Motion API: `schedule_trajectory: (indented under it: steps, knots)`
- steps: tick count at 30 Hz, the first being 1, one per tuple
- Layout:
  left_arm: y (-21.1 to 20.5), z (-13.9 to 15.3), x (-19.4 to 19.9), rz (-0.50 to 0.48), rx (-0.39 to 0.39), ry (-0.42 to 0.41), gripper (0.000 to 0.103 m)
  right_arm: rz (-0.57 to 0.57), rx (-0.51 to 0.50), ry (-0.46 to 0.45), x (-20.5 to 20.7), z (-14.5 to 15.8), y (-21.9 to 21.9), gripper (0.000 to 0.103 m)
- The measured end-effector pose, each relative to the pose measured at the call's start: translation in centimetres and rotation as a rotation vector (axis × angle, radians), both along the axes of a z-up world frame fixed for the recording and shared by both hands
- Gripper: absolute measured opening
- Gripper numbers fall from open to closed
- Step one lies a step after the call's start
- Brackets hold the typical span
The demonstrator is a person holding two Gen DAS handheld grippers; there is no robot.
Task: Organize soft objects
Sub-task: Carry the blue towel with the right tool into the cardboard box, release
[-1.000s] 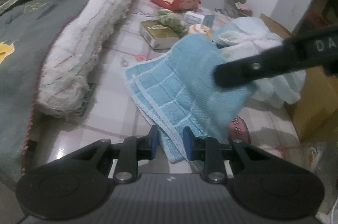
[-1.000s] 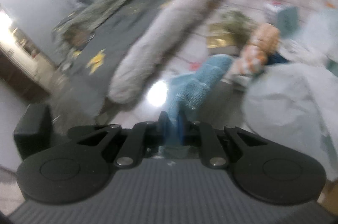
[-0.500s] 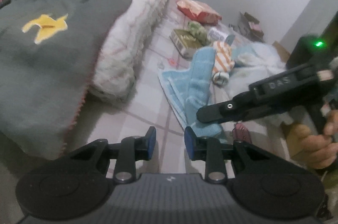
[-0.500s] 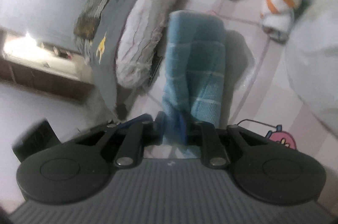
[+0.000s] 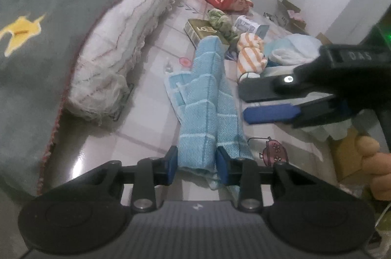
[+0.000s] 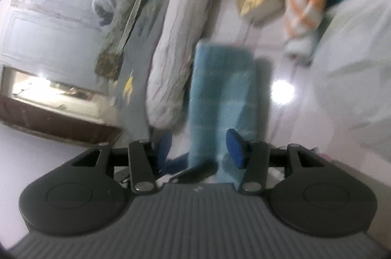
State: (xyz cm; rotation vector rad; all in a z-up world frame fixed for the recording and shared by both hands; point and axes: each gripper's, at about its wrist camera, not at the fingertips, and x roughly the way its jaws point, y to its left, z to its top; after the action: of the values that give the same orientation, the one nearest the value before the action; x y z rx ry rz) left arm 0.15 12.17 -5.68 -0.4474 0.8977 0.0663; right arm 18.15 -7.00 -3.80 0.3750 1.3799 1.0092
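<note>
On glossy tiled floor (image 5: 151,127): blue towel (image 5: 207,97) between spread left tool (image 5: 196,167); right tool (image 5: 244,100) spread.

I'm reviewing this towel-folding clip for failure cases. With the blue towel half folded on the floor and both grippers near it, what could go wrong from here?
1. The left gripper straddles the folded blue towel with its jaws open, so closing may pinch only the top layers and undo the fold.
2. The right gripper is open and holds nothing, so the towel's far end lies free and may drag.
3. The orange-striped cloth lies close beside the towel and could get caught.
</note>
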Motion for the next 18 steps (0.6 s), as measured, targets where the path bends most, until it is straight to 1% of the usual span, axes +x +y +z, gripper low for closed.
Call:
schedule_trajectory:
  steps: [2, 4, 5, 6, 8, 10, 12, 13, 14, 15, 18]
  knots:
    - [0.2, -0.1, 0.3, -0.013, -0.016, 0.003, 0.035, -0.008, -0.062, -0.034, 0.2, -0.3, 0.1, 0.050]
    - [0.4, -0.2, 0.7, -0.025, -0.035, 0.010, 0.039, -0.008, -0.105, -0.020, 0.3, -1.3, 0.5, 0.050]
    - [0.4, -0.2, 1.0, -0.033, -0.048, 0.012, 0.044, -0.002, -0.117, -0.008, 0.3, -1.7, 0.7, 0.050]
    - [0.5, -0.1, 1.3, -0.042, -0.063, 0.013, 0.048, 0.004, -0.108, 0.003, 0.1, -2.0, 0.9, 0.046]
    - [0.4, -0.1, 1.7, -0.056, -0.075, 0.016, 0.050, 0.010, -0.089, 0.026, 0.0, -2.4, 1.4, 0.045]
    - [0.2, -0.1, 2.3, -0.068, -0.067, 0.018, 0.050, 0.009, -0.081, 0.040, 0.1, -2.6, 1.6, 0.043]
    - [0.0, -0.1, 2.5, -0.070, -0.061, 0.018, 0.051, 0.004, -0.067, 0.068, 0.2, -3.0, 1.5, 0.035]
    - [-0.1, -0.1, 2.5, -0.071, -0.058, 0.015, 0.050, 0.002, -0.059, 0.087, 0.1, -3.2, 1.6, 0.033]
    - [-0.1, -0.1, 2.5, -0.070, -0.054, 0.012, 0.049, 0.000, -0.053, 0.105, 0.1, -3.6, 1.7, 0.029]
    - [-0.2, -0.1, 2.5, -0.069, -0.049, 0.010, 0.044, 0.000, -0.048, 0.117, 0.1, -3.6, 1.8, 0.026]
    - [-0.3, 0.0, 2.3, -0.071, -0.061, 0.012, 0.041, 0.006, -0.031, 0.112, -0.5, -3.2, 1.6, 0.022]
